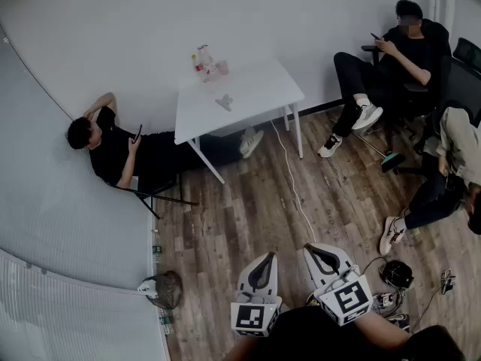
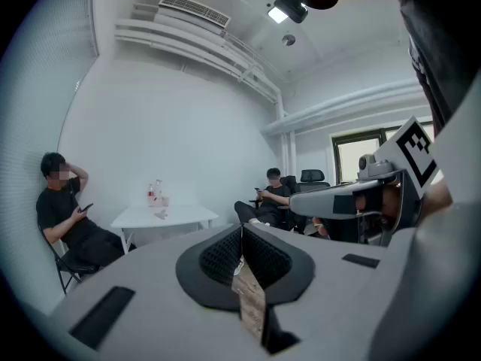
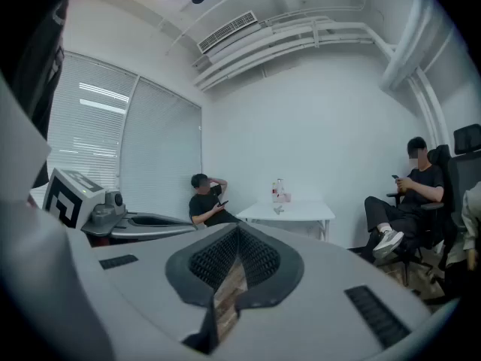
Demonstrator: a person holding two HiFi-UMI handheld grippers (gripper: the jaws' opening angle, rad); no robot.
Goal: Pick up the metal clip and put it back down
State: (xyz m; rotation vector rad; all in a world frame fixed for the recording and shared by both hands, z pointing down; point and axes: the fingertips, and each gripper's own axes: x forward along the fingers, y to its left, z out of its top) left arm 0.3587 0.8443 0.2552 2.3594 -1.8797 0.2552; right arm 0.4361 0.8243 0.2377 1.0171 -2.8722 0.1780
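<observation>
Room: white walls, brown wood-plank floor (image 1: pixel 248 216), three seated people round the edges, none reaching for the table.
Table: white rectangular table (image 1: pixel 259 89) against the far wall, well apart from the operator.
Clip: small grey metal clip (image 1: pixel 224 101) lies flat near the middle of the tabletop, apart from the cluster of clear plastic bottles (image 1: pixel 204 62) at the back corner. Sitting in open space probably gives the jaws a free line in from the front edge.
Left gripper: left gripper (image 1: pixel 264 258) is held low by the body, aimed roughly level at the table. Fingers pressed together, nothing between them.
Right gripper: right gripper (image 1: pixel 314 250) is just beside it with the same aim. Fingers closed tight, empty.
Why closed: my read is an idle carry posture, since nothing is within reach yet.
Stage: pick not started, clip untouched on the table.
Next: walk up, open one gripper, come in low over the front edge onto the clip.
Risk: thin white cable (image 1: pixel 289 175) runs across the floor between operator and table, a trip hazard. The clip looks thin and flat, so it may slide on the smooth top rather than lift.
</observation>
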